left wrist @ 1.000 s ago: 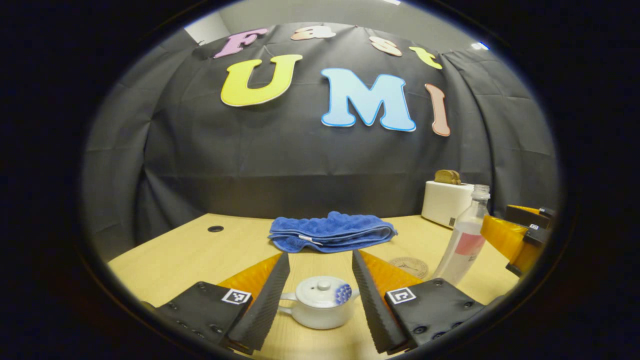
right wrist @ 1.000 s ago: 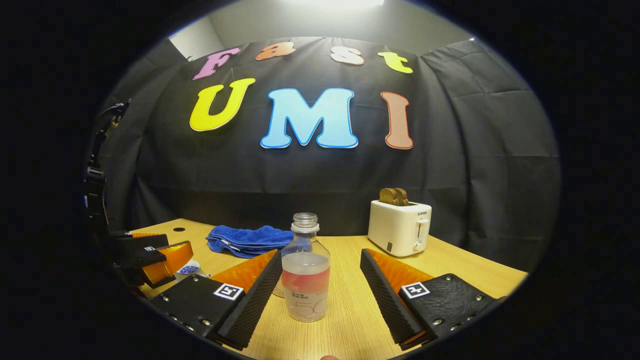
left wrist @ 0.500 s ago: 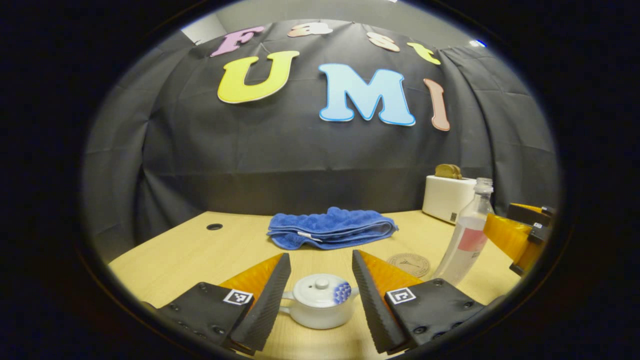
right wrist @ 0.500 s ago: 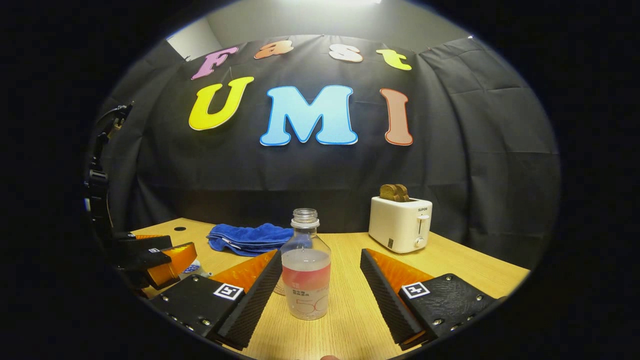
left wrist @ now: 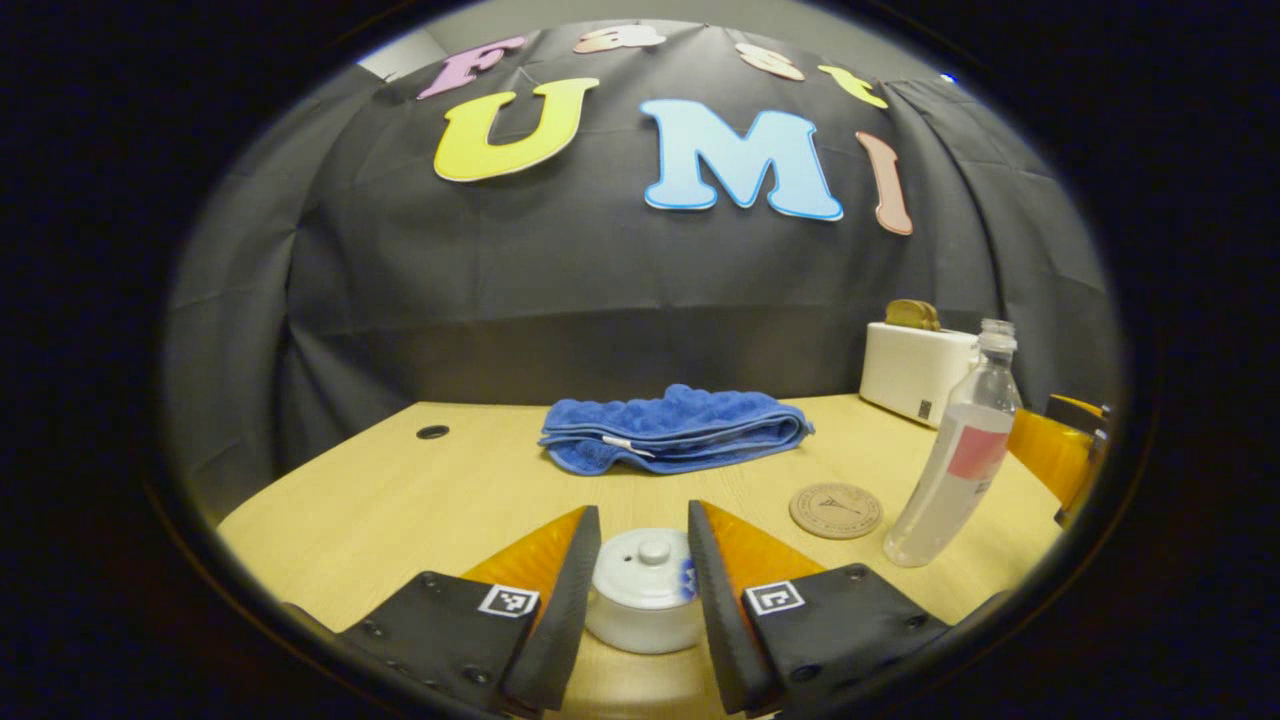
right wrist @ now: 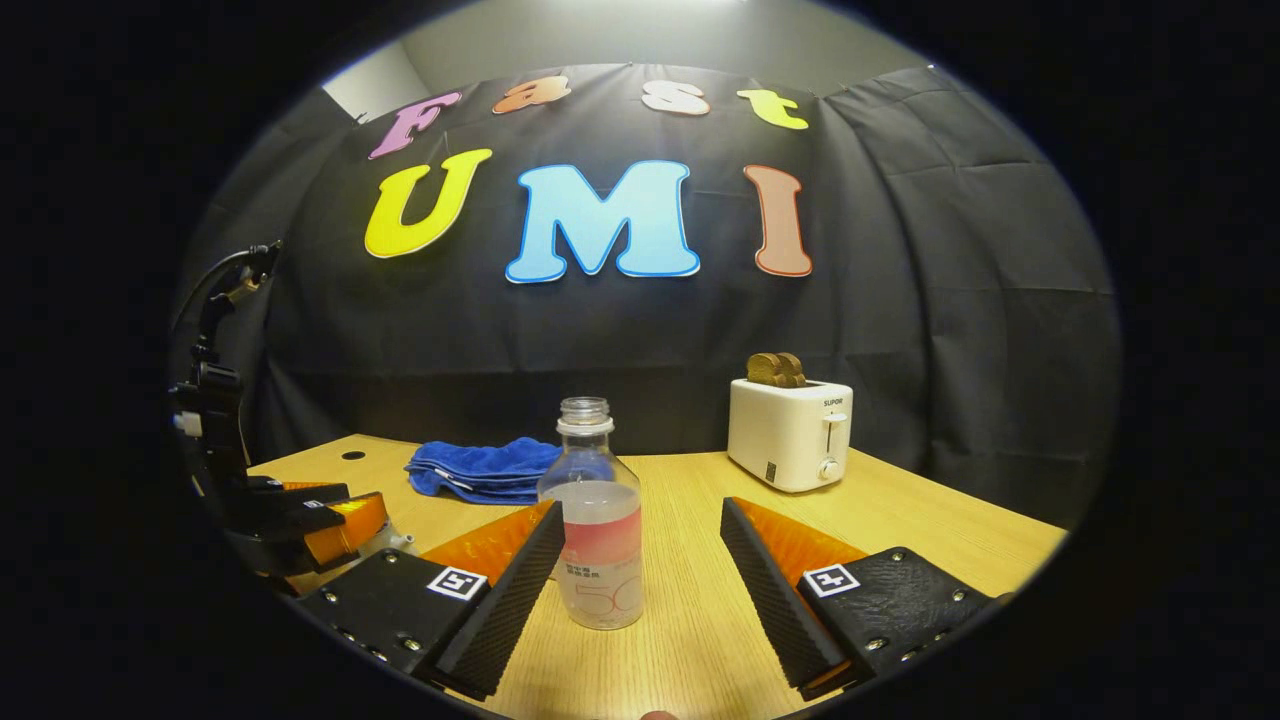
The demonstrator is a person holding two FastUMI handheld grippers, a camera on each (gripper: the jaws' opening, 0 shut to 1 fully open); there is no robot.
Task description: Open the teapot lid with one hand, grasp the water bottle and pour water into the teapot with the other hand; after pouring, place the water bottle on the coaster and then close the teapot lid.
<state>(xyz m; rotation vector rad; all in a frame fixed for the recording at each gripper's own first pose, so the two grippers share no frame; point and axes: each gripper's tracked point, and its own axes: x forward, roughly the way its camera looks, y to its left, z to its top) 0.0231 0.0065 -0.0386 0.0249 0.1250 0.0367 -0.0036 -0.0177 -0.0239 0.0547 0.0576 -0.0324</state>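
Observation:
A small white teapot (left wrist: 640, 625) stands on the wooden table, and its lid (left wrist: 645, 575) with a round knob is in place. My left gripper (left wrist: 642, 508) reaches past the lid, one finger touching each side of it. A clear, uncapped water bottle (right wrist: 598, 540) with a pink label stands upright between the fingers of my right gripper (right wrist: 642, 508), which is open, and sits nearer the left finger. The bottle (left wrist: 955, 470) stands just right of a round coaster (left wrist: 835, 510). My left gripper (right wrist: 320, 515) also appears low on the left in the right gripper view.
A folded blue towel (left wrist: 675, 430) lies mid-table behind the teapot. A white toaster (right wrist: 790, 430) with bread in it stands at the back right. There is a small round hole (left wrist: 432, 432) in the table top at the back left.
My left gripper has moved forward and down over the teapot, and its fingers have narrowed onto the lid. My right gripper has shifted slightly to the right of the bottle and stays open.

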